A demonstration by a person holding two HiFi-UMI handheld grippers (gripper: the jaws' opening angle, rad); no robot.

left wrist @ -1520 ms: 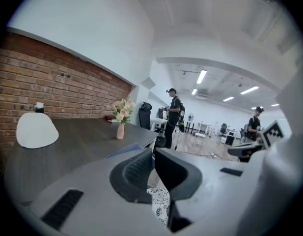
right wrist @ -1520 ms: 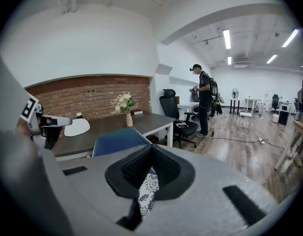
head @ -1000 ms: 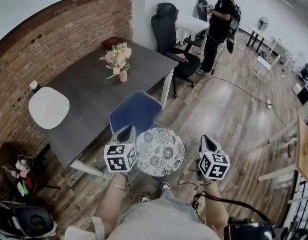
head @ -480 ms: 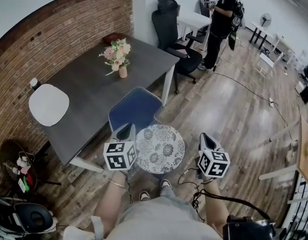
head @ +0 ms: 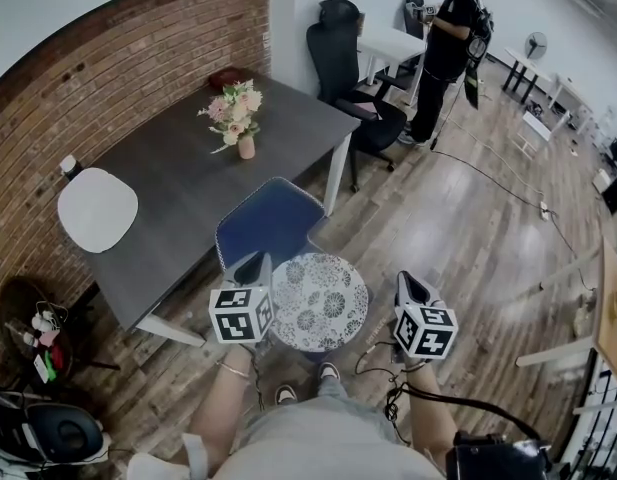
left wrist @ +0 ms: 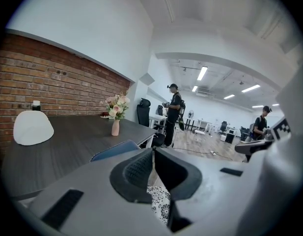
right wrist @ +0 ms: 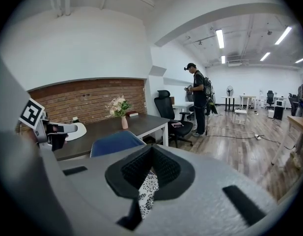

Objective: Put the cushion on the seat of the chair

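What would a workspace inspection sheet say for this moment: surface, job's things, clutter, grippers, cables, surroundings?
Surface: dark grey rectangular table beside the red brick wall; wooden plank floor.
Job's things: round black-and-white floral cushion lies on the seat of the blue chair, in front of its backrest.
Clutter: pink vase of flowers on the table; white rounded object at its wall side.
Grippers: left gripper and right gripper flank the cushion, jaws together, nothing held.
Cables: black cable trails across the floor.
Surroundings: black office chair; standing person beyond it.
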